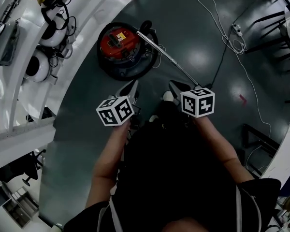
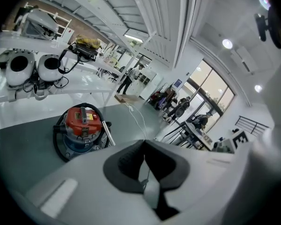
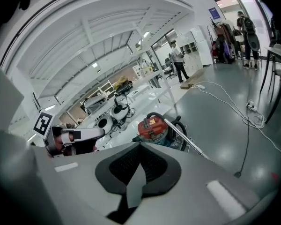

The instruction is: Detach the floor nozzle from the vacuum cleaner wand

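Note:
A red and blue canister vacuum cleaner (image 1: 124, 45) stands on the dark grey floor ahead of me, with a black hose coiled round it. Its metal wand (image 1: 171, 60) slants from the canister toward my right gripper (image 1: 178, 86), and its lower end is hidden behind the marker cube. I cannot see the floor nozzle in any view. My left gripper (image 1: 130, 88) hangs short of the canister, to the wand's left. Both grippers are shut with nothing between their jaws. The left gripper view shows the vacuum cleaner (image 2: 83, 123) at left, and the right gripper view shows the vacuum cleaner (image 3: 152, 125) and wand (image 3: 188, 143).
White benches (image 1: 19, 100) with round white devices (image 1: 37, 66) run along the left. A white cable (image 1: 232, 42) and a black cable cross the floor at right. Dark table frames (image 1: 280, 37) stand at far right. People stand far off by the windows.

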Demonstrator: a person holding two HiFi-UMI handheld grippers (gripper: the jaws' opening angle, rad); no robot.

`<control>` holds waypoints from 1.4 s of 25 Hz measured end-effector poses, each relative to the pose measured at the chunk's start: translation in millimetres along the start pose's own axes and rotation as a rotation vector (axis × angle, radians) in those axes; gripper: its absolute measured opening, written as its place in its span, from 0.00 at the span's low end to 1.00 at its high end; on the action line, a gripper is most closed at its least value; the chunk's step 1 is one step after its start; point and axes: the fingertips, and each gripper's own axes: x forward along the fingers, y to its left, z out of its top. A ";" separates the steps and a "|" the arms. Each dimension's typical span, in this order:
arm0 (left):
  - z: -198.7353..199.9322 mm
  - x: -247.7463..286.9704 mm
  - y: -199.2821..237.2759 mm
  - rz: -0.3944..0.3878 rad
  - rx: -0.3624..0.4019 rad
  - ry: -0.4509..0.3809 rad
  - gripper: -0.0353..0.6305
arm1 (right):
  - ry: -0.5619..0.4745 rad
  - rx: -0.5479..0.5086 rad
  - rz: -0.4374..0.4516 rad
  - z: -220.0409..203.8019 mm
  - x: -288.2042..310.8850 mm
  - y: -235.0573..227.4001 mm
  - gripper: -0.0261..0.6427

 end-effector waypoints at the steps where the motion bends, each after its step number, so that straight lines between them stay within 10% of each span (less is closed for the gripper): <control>1: 5.0 7.2 -1.9 0.004 0.002 -0.003 0.07 | 0.003 -0.004 0.008 6.7 2.4 -4.5 0.03; 35: 82.1 125.6 13.8 0.100 -0.023 -0.007 0.07 | 0.090 -0.051 0.084 105.2 74.3 -91.7 0.03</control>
